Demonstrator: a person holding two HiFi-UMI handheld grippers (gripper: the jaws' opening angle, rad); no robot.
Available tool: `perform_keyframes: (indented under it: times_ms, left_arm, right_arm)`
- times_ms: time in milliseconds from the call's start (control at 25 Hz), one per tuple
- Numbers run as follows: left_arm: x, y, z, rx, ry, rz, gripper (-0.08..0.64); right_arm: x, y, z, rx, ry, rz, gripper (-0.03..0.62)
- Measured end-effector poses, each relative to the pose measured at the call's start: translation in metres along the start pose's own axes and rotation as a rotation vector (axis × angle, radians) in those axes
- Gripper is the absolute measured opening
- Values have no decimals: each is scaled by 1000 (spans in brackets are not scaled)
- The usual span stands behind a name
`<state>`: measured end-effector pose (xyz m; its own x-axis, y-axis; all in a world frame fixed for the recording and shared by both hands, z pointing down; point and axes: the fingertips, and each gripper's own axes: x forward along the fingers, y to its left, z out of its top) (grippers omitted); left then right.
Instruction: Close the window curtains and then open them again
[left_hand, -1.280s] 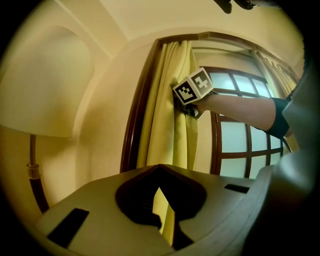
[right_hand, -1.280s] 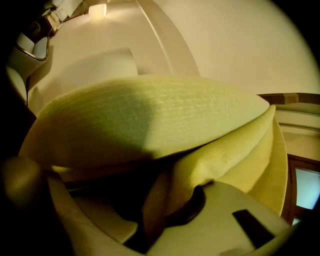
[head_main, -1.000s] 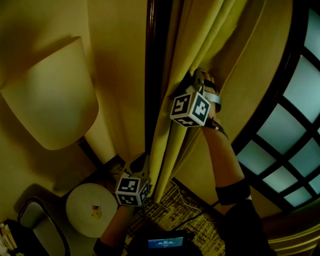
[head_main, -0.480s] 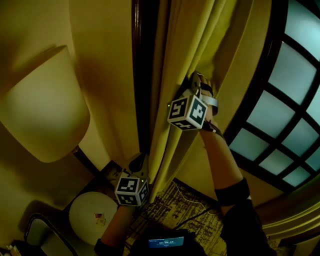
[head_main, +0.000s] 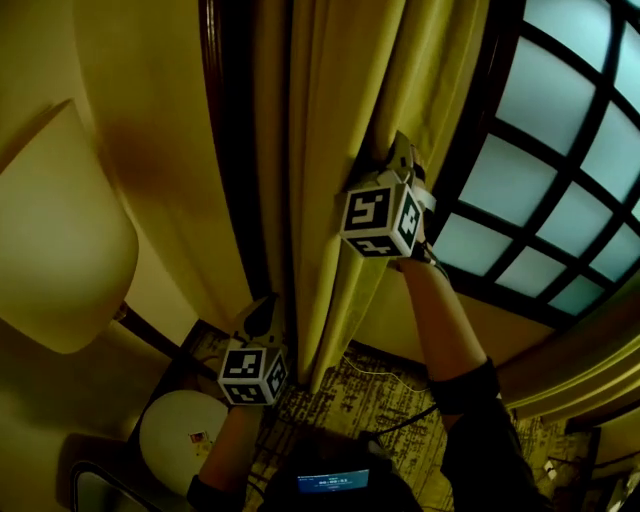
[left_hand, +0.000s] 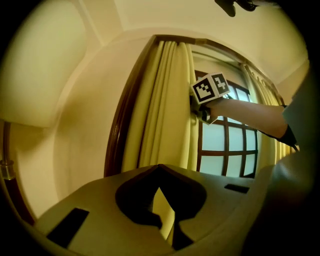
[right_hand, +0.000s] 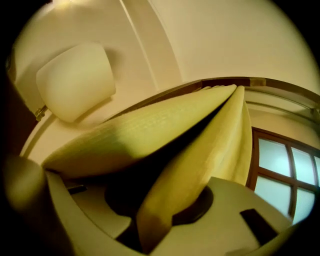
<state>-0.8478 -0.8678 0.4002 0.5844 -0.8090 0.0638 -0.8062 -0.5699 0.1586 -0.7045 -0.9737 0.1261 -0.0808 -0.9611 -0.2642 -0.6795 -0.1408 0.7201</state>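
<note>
The yellow curtain (head_main: 335, 100) hangs gathered in deep folds from 12 o'clock down to the middle of the head view. It lies against the dark wooden frame (head_main: 228, 150), and the gridded window (head_main: 545, 130) stands uncovered at 2 o'clock.

The right gripper (head_main: 402, 152) sits just right of centre with its tips pushed into the curtain's window-side edge. Its jaws have just been opening and now stand moderately apart. The right gripper view shows one thick fold of the curtain running down between them, no longer squeezed.

The left gripper (head_main: 268, 306) is lower, at 7 o'clock, right beside the bottom of the gathered cloth. Its jaws are drawn together. A thin yellow sliver shows in the hollow between them in the left gripper view, but I cannot tell whether that is pinched cloth or curtain seen beyond.

A pale lampshade (head_main: 55, 250) fills 9 o'clock. A small round table (head_main: 170, 435) stands below it at 7 o'clock, left of the left gripper.
</note>
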Motion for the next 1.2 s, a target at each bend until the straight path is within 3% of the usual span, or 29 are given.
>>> perform_keyframes:
  times_ms: [400,600,800,1080,1200]
  left_arm:
    - [32,-60,-40,-13,68,-142,9]
    - [36,-112,-61,10,119,-220,9]
    - [33,-166,-84,30,161,-240,9]
    - [11,-250,-115,81,216,-261,9]
    - [-2,-284,-128,102,233,-260,9]
  right_arm:
    - [-106,-80,-89,278,118,-112,163]
    - [-187,-107,-152,361,173,-171,163]
    - [-278,-106,-226,432,290,-143,158]
    - [-448,-100,-350,572,545,-156,150]
    - [-523,-93,-393,616,614,-157,108]
